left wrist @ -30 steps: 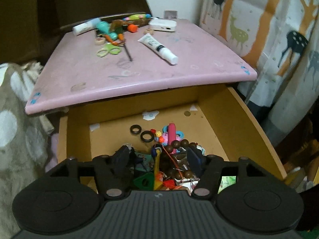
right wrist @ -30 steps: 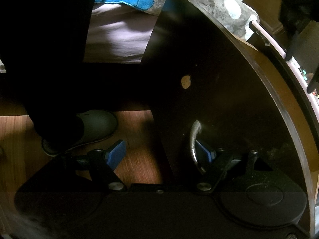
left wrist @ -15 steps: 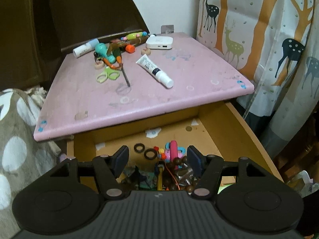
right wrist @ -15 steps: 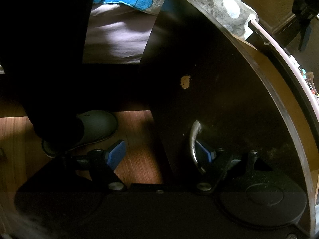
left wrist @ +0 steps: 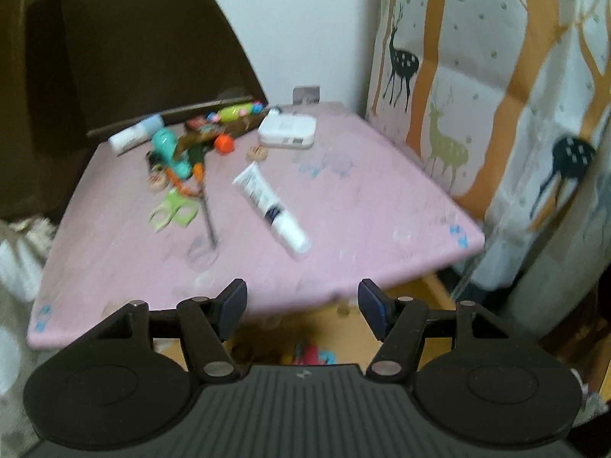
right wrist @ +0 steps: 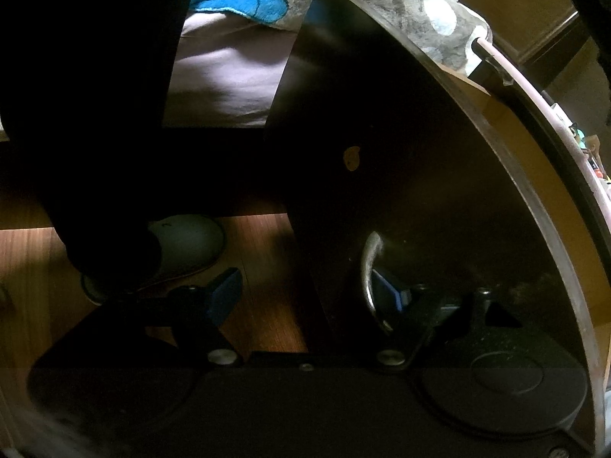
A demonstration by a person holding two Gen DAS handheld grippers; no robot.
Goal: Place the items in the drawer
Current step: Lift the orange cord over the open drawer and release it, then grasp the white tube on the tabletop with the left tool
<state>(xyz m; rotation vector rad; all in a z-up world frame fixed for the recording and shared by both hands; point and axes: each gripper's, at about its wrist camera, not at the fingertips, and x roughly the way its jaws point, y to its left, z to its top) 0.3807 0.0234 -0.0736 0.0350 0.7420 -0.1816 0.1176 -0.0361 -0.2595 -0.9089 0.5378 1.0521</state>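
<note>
My left gripper (left wrist: 301, 307) is open and empty, raised above the pulled-out wooden drawer (left wrist: 439, 301), whose small colourful items (left wrist: 313, 355) show just below the fingers. On the pink tabletop (left wrist: 343, 198) lie a white tube (left wrist: 269, 206), green scissors (left wrist: 173, 215), a white box (left wrist: 287, 133), a teal toy (left wrist: 170, 150) and other small things. My right gripper (right wrist: 305, 294) is open at the dark drawer front (right wrist: 420, 160), with its right finger (right wrist: 389, 292) hooked behind the metal handle (right wrist: 368, 274).
A deer-print curtain (left wrist: 496, 95) hangs right of the table. A dark headboard (left wrist: 133, 57) stands behind it. Spotted bedding (left wrist: 15, 259) lies at the left. In the right wrist view, a person's leg and slipper (right wrist: 183, 244) stand on the wooden floor (right wrist: 267, 305).
My left gripper has risen and drawn up out of the drawer, so the tabletop items now fill the view. The right gripper has not moved at the handle.
</note>
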